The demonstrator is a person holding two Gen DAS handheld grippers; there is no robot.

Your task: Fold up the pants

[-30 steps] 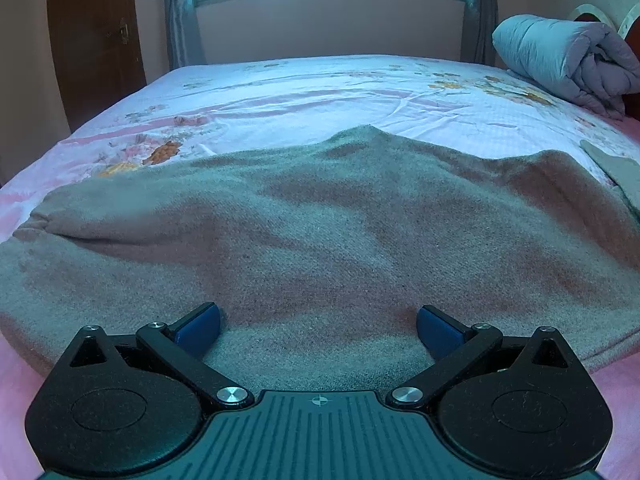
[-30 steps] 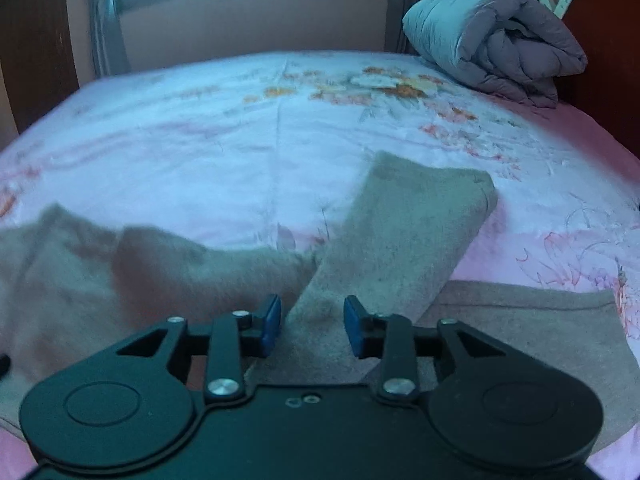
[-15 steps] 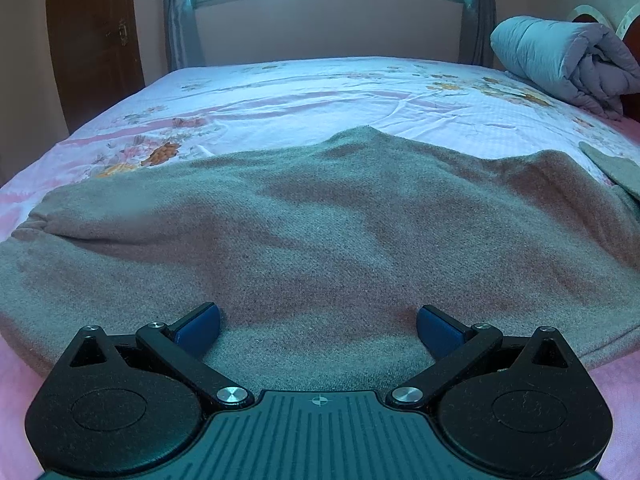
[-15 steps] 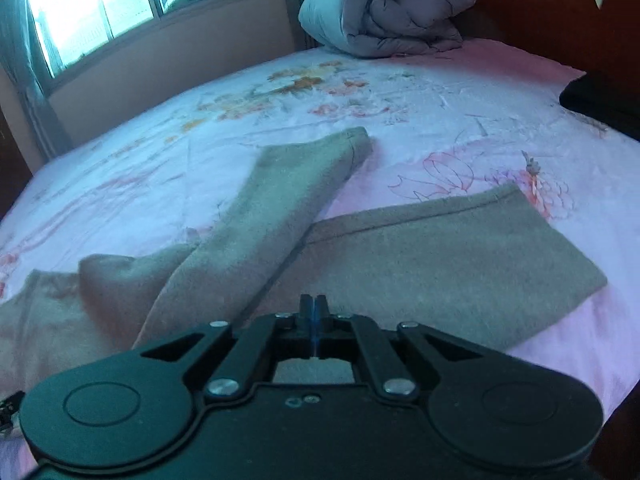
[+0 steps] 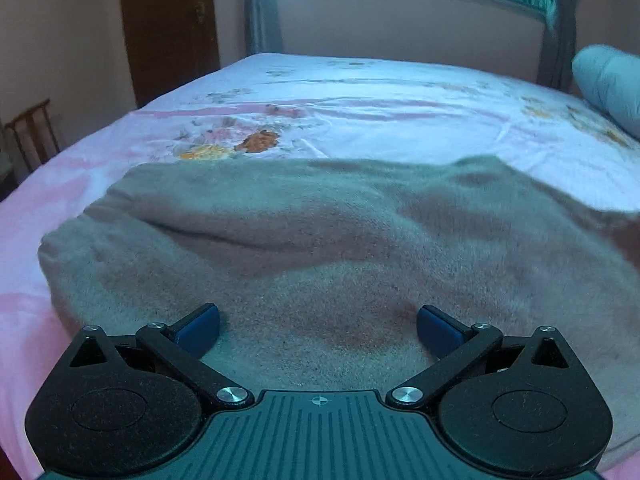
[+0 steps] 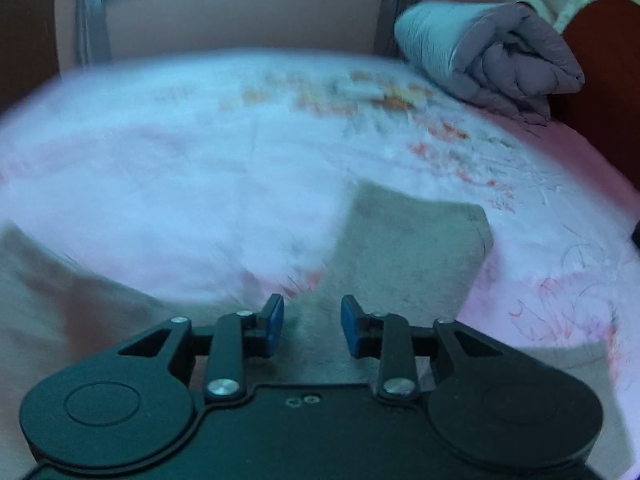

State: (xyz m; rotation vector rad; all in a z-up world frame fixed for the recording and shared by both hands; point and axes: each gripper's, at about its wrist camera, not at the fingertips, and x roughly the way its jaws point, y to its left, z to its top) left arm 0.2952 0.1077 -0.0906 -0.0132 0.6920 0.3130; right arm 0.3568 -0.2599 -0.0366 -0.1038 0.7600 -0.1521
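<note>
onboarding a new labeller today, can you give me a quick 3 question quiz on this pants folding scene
1. True or false: the left gripper is clamped shut on the grey-brown fleece pants.
2. Which item sits at the far right of the pink floral bedsheet? A) a rolled grey quilt B) a laptop C) a basket
3. Fill in: the right gripper has its blue pads ____, with a pant leg lying ahead of them.

Key: 1 false; 2 A; 3 apart

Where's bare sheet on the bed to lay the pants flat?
Free: the floral sheet between the pants and the window wall; also the pink strip right of the pant leg. Crowded: the rolled duvet at the headboard, and the near edge under both tools.
</note>
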